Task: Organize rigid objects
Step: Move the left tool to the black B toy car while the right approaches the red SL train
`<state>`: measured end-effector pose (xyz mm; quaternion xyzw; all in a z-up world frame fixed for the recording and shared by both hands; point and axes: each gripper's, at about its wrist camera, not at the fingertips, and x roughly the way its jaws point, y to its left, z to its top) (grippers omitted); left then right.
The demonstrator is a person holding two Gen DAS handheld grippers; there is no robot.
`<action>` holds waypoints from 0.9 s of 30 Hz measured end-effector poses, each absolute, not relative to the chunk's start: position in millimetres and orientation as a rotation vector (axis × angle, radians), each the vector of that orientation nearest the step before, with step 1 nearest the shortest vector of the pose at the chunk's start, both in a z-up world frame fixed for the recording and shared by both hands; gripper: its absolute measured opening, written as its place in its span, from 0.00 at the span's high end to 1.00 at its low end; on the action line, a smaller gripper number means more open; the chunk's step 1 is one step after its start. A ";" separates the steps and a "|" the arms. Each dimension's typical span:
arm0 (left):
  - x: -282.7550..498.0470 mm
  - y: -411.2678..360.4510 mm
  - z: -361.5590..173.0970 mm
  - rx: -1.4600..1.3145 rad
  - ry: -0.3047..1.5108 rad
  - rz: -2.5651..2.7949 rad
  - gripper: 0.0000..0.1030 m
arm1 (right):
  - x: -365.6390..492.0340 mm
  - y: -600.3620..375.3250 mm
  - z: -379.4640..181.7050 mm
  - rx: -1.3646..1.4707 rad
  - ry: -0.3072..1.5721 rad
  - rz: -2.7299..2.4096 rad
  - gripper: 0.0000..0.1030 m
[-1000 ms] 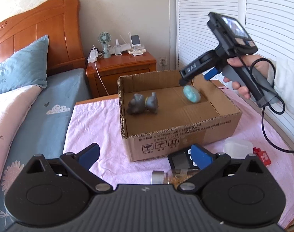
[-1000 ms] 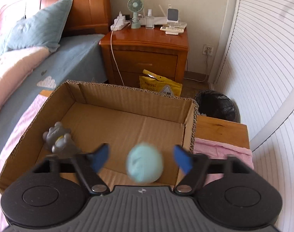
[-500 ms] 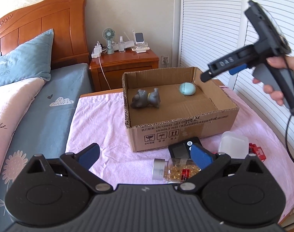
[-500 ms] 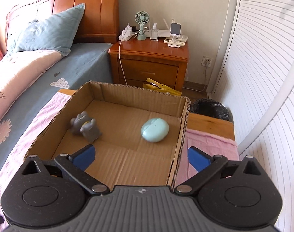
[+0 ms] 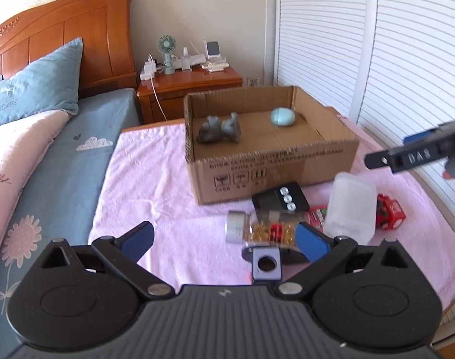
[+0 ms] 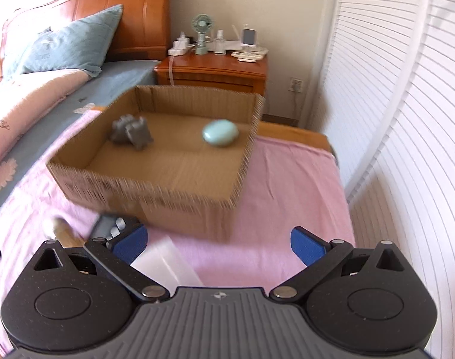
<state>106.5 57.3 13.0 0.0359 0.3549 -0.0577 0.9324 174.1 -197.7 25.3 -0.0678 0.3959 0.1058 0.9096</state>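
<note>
An open cardboard box point(image 5: 275, 167) stands on the pink cloth and holds a grey toy figure point(image 5: 220, 128) and a pale teal oval case point(image 5: 282, 117). The box point(image 6: 155, 185), toy point(image 6: 131, 131) and case point(image 6: 220, 133) also show in the right wrist view. In front of the box lie a black device with silver buttons point(image 5: 279, 200), a clear jar of gold bits point(image 5: 263, 230), a translucent white container point(image 5: 350, 212), a red toy point(image 5: 390, 214) and a small grey cube point(image 5: 266, 264). My left gripper point(image 5: 224, 240) is open and empty. My right gripper point(image 6: 218, 240) is open and empty, back from the box.
A bed with a blue pillow point(image 5: 33, 89) lies left. A wooden nightstand point(image 5: 191, 86) with a fan and chargers stands behind the box. White louvred doors point(image 5: 377, 59) line the right side. The pink cloth point(image 5: 155, 179) covers the table.
My right gripper dropped the teal case into the box, then pulled back and to the right, out of the box. My left gripper drew back, bringing more front items into view.
</note>
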 end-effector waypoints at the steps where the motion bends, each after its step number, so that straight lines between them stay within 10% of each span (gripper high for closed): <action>1: 105.9 56.4 9.4 0.076 0.733 -0.126 0.02 | 165.8 -200.4 20.6 -0.140 0.813 0.208 0.00; 27: 118.8 92.1 -45.2 -0.030 0.833 -0.025 0.02 | 108.7 -222.0 -45.3 -0.072 0.900 0.088 0.00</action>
